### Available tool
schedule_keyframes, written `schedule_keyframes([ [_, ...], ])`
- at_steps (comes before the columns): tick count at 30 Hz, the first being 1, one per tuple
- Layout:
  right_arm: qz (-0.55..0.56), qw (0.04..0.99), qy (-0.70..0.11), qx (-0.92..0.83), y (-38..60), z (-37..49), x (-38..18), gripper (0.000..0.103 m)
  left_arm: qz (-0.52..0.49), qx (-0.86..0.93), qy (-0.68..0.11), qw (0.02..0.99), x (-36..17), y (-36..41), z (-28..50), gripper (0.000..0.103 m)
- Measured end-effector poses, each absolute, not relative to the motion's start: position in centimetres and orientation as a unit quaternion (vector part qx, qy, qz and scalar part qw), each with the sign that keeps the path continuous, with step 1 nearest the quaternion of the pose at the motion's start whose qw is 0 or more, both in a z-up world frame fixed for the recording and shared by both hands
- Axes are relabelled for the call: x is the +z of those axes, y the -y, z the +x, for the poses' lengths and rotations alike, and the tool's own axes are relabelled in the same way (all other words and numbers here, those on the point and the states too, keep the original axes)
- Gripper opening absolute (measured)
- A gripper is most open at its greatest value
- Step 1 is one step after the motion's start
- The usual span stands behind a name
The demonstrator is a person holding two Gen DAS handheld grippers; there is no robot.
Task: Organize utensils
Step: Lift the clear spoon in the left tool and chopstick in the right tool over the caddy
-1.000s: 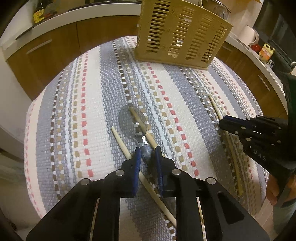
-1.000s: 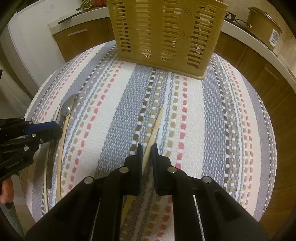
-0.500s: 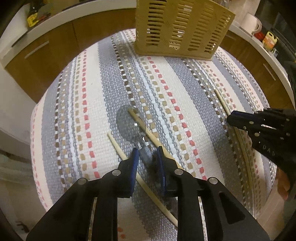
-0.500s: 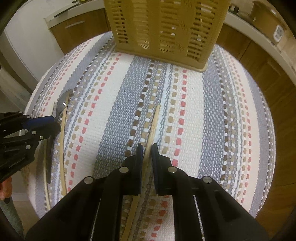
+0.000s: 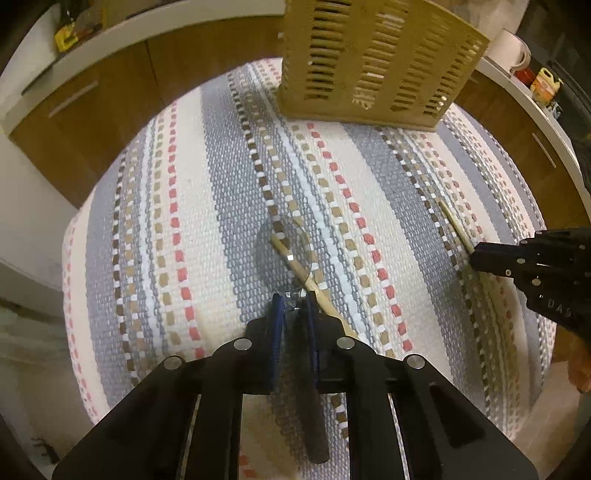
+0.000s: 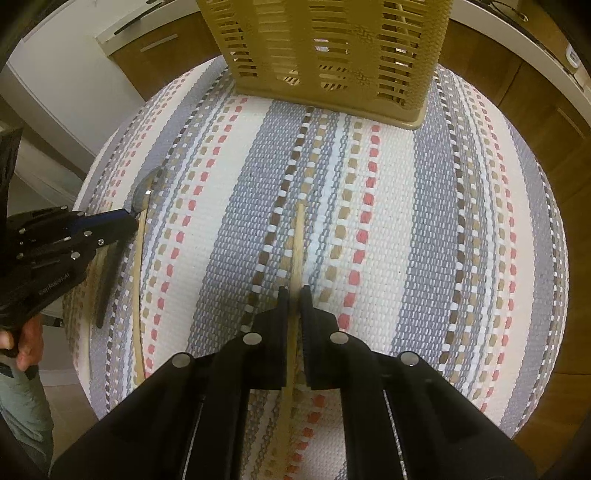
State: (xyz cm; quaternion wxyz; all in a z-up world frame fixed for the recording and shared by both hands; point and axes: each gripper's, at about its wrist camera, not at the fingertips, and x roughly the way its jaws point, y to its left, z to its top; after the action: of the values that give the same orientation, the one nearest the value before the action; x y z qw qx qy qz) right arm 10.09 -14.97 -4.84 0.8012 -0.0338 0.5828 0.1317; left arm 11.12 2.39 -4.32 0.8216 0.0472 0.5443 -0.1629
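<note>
My left gripper [image 5: 293, 306] is shut on the neck of a metal spoon [image 5: 284, 240] and holds it above the striped cloth [image 5: 207, 221]; the spoon's handle runs back between the fingers. A wooden chopstick [image 5: 317, 291] lies on the cloth below the spoon bowl. My right gripper [image 6: 294, 295] is shut on another wooden chopstick [image 6: 298, 240], raised over the cloth and pointing toward the tan slotted utensil basket [image 6: 332, 55]. The basket stands upright at the far end of the table [image 5: 376, 62]. The left gripper also shows in the right wrist view [image 6: 125, 218].
A further chopstick [image 6: 137, 295] lies on the cloth at the left in the right wrist view. Wooden cabinets and a white counter [image 5: 110, 33] ring the table. A white mug [image 5: 515, 51] and bottles stand on the counter at the right.
Both grippers have lifted their loads off the cloth and moved toward the basket. The spoon has risen with the left gripper, the chopstick with the right.
</note>
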Motion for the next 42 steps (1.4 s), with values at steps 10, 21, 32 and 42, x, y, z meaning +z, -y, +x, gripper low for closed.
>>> schedule_keyframes([
  [10, 0.028, 0.841, -0.519, 0.148, 19.2, 7.9, -1.9, 0.005, -0.012, -0.189, -0.443, 0.876, 0.1, -3.3, 9.0, 0.01],
  [21, 0.046, 0.922, -0.336, 0.188, 20.2, 5.6, 7.8, 0.004, -0.052, -0.165, -0.263, 0.949, 8.9, -2.6, 8.6, 0.01],
  [32, 0.033, 0.973, -0.179, 0.143, 20.4, 9.0, 15.2, 0.004, -0.107, -0.187, -0.116, 0.97, 16.8, -0.4, 11.3, 0.01],
  [42, 0.025, 0.988, -0.108, 0.109, 22.2, 13.2, 18.4, 0.004, -0.134, -0.195, -0.072, 0.969, 17.9, 1.3, 15.0, 0.01],
])
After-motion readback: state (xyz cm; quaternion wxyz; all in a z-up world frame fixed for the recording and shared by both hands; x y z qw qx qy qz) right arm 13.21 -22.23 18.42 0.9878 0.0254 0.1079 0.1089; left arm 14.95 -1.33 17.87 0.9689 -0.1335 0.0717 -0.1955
